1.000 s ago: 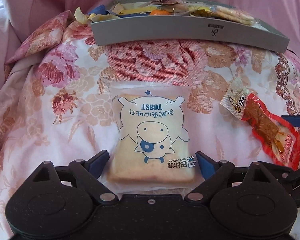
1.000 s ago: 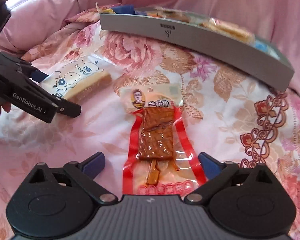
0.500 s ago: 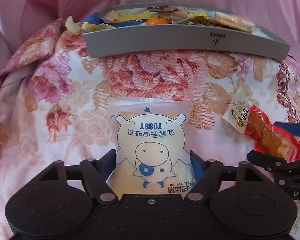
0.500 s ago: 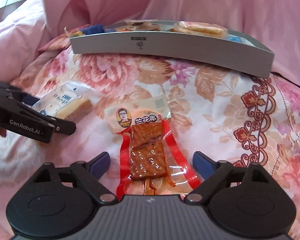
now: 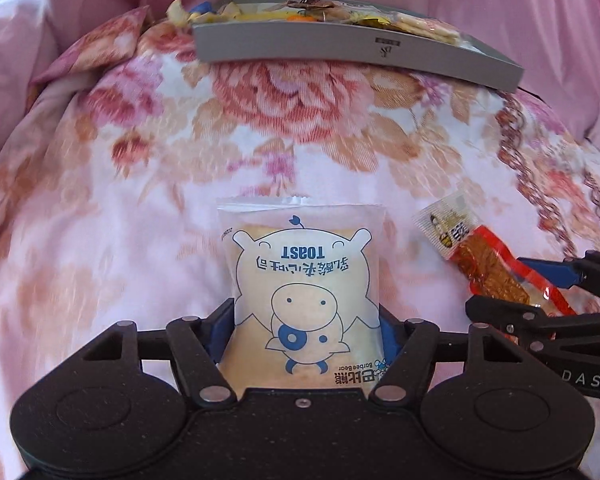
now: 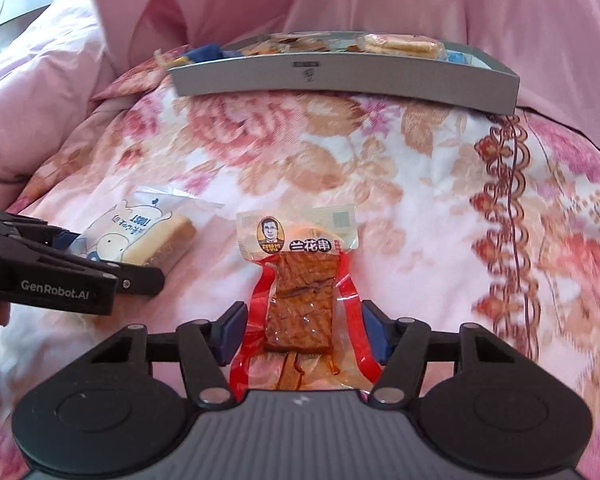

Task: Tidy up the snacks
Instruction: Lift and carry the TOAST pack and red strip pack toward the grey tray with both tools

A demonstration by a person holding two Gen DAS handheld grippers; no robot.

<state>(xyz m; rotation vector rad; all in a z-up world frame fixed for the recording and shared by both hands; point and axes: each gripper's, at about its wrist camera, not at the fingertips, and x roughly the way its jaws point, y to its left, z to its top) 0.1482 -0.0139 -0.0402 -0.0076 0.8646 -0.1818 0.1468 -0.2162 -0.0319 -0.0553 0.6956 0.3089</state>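
1. Between your left gripper (image 5: 306, 330) jaws sits the toast packet (image 5: 306, 280), now clamped where a second ago they stood wide.
2. Your right gripper (image 6: 302, 334) has likewise closed on the tofu skewer pack (image 6: 300, 276).
3. Both packs look lifted off the floral bed cover (image 5: 140, 200); next carry them to the gray tray (image 5: 340, 46).

One toast packet (image 5: 306, 292) and one red packet of dried tofu (image 6: 300, 300) lie on one floral quilt (image 5: 300, 140). One grey tray (image 5: 352, 54) at the far edge holds several snacks, too jumbled to count.
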